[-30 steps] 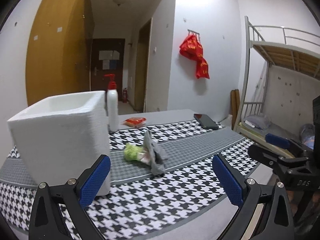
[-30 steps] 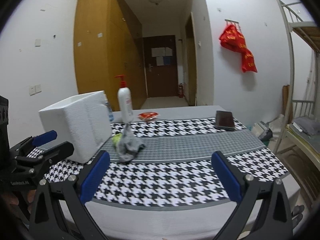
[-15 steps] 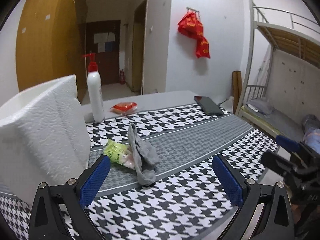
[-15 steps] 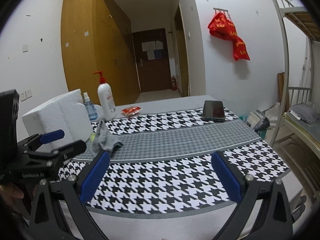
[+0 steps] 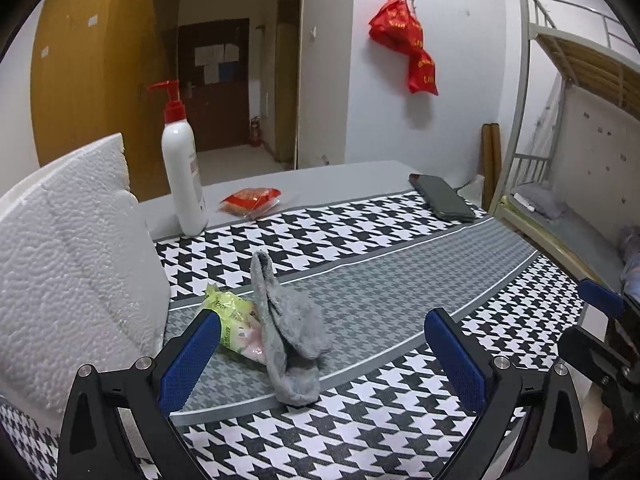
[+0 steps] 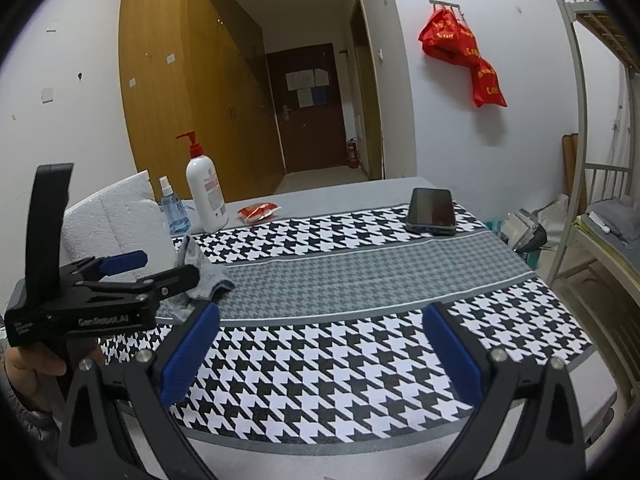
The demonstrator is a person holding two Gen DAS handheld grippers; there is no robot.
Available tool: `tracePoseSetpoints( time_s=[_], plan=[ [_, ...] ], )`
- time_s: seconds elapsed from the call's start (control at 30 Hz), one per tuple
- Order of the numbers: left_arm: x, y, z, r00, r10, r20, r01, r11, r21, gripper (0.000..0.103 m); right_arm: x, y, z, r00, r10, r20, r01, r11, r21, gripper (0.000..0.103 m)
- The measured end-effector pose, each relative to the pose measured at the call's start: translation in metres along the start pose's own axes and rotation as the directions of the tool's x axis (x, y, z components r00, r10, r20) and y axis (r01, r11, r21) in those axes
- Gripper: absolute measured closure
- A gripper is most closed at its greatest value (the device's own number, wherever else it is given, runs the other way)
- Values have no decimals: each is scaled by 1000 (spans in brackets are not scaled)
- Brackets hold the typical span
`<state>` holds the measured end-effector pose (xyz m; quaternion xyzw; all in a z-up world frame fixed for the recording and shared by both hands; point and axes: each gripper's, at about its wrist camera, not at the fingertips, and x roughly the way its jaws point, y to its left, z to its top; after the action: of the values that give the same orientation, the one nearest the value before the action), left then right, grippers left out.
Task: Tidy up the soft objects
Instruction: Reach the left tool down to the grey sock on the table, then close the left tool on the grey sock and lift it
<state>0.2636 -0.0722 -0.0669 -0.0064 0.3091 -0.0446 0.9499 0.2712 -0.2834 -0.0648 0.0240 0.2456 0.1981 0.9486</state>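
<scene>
My left tool (image 5: 320,344) spread wide and empty, grey sock (image 5: 292,332) just ahead between its fingers, green packet (image 5: 232,320) touching it, right tool (image 6: 320,344) wide, empty, sock far left.

Grey sock (image 5: 292,328) between spread left claw (image 5: 320,354) fingers

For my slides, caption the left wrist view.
Open left gripper nears a grey sock beside a white foam box.

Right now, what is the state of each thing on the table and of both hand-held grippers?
Left hand-held gripper: open, empty.
Right hand-held gripper: open, empty.
Grey sock: crumpled, partly over the green packet.
Pump bottle: upright.
Phone: flat, screen dark.
Foam box: beside the sock.
</scene>
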Motion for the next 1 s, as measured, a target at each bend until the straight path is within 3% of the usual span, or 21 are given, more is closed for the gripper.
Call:
tracePoseSetpoints(
  time_s=[0.17, 0.33, 0.57, 0.73, 0.87, 0.93, 1.0],
  plan=[
    [13, 8, 4, 1000, -2, -30, 1, 999, -34, 3, 6, 1, 1, 1000, 11, -12, -12, 1000, -11, 1],
    [32, 14, 7, 996, -12, -88, 9, 999, -44, 20, 10, 1, 2, 1000, 21, -22, -22, 1000, -14, 1],
    [47, 18, 4, 992, 28, -120, -32, 999, -31, 31, 13, 0, 1, 999, 28, -26, -28, 1000, -7, 1],
    [51, 18, 3, 992, 25, -128, -27, 1000, -15, 54, 13, 0, 0, 999, 29, -30, -29, 1000, -12, 1],
    [51, 17, 3, 990, -31, -136, 29, 999, -19, 67, 11, 1, -1, 999, 26, -33, -27, 1000, -17, 1],
    [47, 12, 3, 992, -38, -123, 39, 999, 7, 81, 7, 1, -2, 999, 23, -27, -24, 1000, -20, 1],
    [44, 5, 3, 990, -70, -125, 74, 997, 25, 85, 5, 0, -2, 1000, 16, -25, -17, 1000, -17, 1]
  ],
)
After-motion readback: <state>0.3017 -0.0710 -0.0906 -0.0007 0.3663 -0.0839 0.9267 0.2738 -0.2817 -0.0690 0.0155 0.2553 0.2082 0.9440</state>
